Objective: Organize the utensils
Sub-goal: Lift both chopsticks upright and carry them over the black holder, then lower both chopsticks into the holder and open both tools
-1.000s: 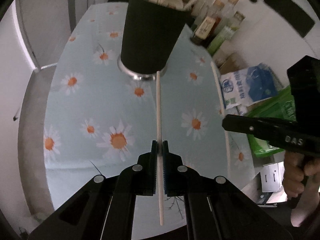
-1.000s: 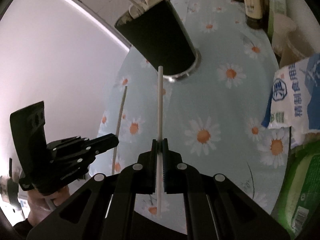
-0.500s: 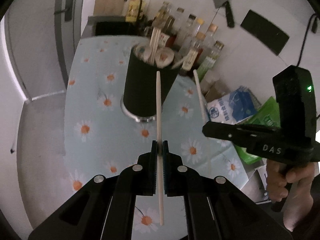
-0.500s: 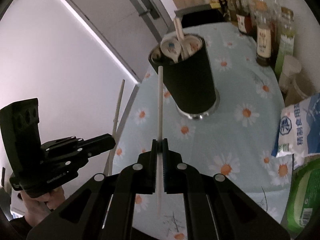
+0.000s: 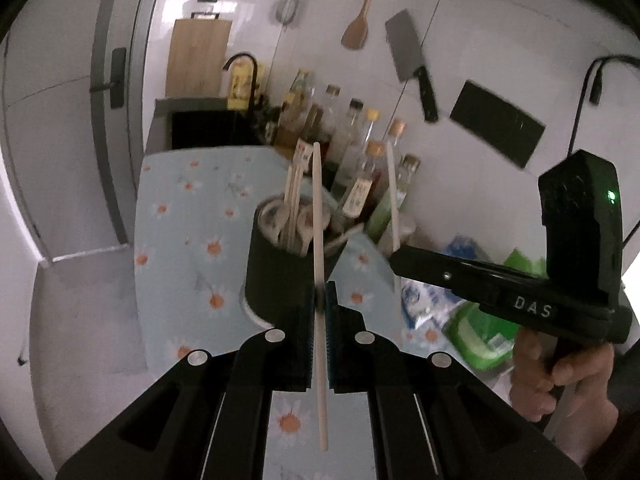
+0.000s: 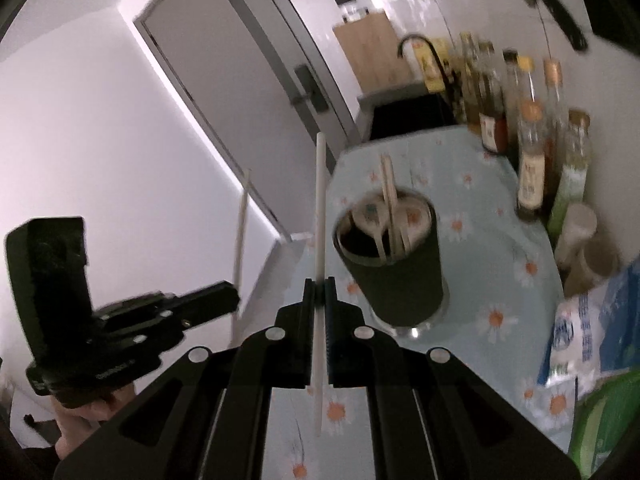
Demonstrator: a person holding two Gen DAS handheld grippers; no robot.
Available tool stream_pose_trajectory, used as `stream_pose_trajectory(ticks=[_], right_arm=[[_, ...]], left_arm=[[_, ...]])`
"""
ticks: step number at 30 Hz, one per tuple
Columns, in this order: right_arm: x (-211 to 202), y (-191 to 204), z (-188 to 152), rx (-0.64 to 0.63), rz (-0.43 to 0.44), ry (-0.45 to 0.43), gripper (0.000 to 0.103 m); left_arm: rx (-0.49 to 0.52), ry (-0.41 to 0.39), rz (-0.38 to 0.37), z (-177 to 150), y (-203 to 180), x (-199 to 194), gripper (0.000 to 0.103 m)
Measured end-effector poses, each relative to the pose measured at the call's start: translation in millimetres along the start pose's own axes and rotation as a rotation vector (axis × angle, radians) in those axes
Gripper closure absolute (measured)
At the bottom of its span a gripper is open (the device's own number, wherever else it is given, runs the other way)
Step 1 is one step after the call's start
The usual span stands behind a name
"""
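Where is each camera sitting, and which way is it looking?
Left wrist view: sits on the left gripper, looking along its fingers, shut on a chopstick, toward the black utensil cup; the person's right hand shows holding the right gripper.
Right wrist view: sits on the right gripper, shut on its own chopstick, looking at the same cup; the left gripper shows at the left.
Both share the cup, the daisy tablecloth and the bottles.

Two grippers, the left gripper (image 5: 319, 300) and the right gripper (image 6: 319, 284), each with one chopstick (image 5: 318, 220); one black holder (image 6: 394, 276); one cleaver (image 5: 410, 62); one wooden spatula (image 5: 358, 24)
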State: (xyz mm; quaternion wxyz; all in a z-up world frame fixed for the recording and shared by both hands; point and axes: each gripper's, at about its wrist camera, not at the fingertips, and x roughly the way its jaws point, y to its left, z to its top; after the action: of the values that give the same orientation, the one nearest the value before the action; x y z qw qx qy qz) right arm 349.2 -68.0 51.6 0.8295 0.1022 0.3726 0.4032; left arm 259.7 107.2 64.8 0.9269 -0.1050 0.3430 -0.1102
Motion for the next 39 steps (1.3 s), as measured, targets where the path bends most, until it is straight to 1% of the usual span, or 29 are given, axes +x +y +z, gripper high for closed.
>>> stream_pose_trajectory(ticks=[2, 3, 5, 8, 10, 14, 15, 17, 20, 24, 30, 33, 37, 39], right_arm=[[-7, 3, 10, 0.004, 0.013, -0.06, 0.097], [-9, 4, 16, 0.004, 0.02, -0.083, 0.097], [-11, 5, 27, -0.003, 0.025, -0.132, 0.097], [-10, 1, 43, 0.004, 0.033, -0.186, 0.097], [-7, -1, 54, 0.0, 0.026, -0.206, 0.097], [6, -8, 69, -0.003, 0.008, -0.22, 0.097], [9, -10, 72, -0.004, -0.001, -0.225, 0.097], [16, -14, 77, -0.009, -0.008, -0.241, 0.097], [24, -19, 83, -0.016, -0.019, -0.26, 0.097], [28, -23, 89, -0.017, -0.024, -0.269, 0.097], [26, -24, 97, -0.039, -0.03, -0.324, 0.097], [31, -27, 95, -0.053, -0.04, -0.336, 0.097], [44, -34, 86, -0.069, -0.069, -0.341, 0.097], [51, -38, 80, -0.075, -0.08, -0.342, 0.097]], left_arm=[[0.007, -0.025, -0.007, 9, -1, -1, 0.099], [0.006, -0.041, -0.023, 15, -1, -3, 0.099], [0.017, -0.085, -0.03, 27, -2, -6, 0.099], [0.032, -0.145, -0.037, 45, -1, -7, 0.099], [0.039, -0.186, -0.047, 58, 0, -5, 0.099], [0.059, -0.235, -0.081, 75, 2, 6, 0.099], [0.063, -0.247, -0.079, 80, 3, 10, 0.099], [0.056, -0.267, -0.099, 87, 7, 18, 0.099], [0.043, -0.301, -0.11, 93, 13, 28, 0.099], [0.011, -0.339, -0.106, 98, 22, 35, 0.099], [-0.01, -0.409, -0.109, 102, 29, 37, 0.099], [-0.027, -0.456, -0.075, 99, 32, 37, 0.099], [-0.058, -0.475, -0.063, 92, 37, 47, 0.099], [-0.058, -0.479, -0.057, 87, 39, 54, 0.099]])
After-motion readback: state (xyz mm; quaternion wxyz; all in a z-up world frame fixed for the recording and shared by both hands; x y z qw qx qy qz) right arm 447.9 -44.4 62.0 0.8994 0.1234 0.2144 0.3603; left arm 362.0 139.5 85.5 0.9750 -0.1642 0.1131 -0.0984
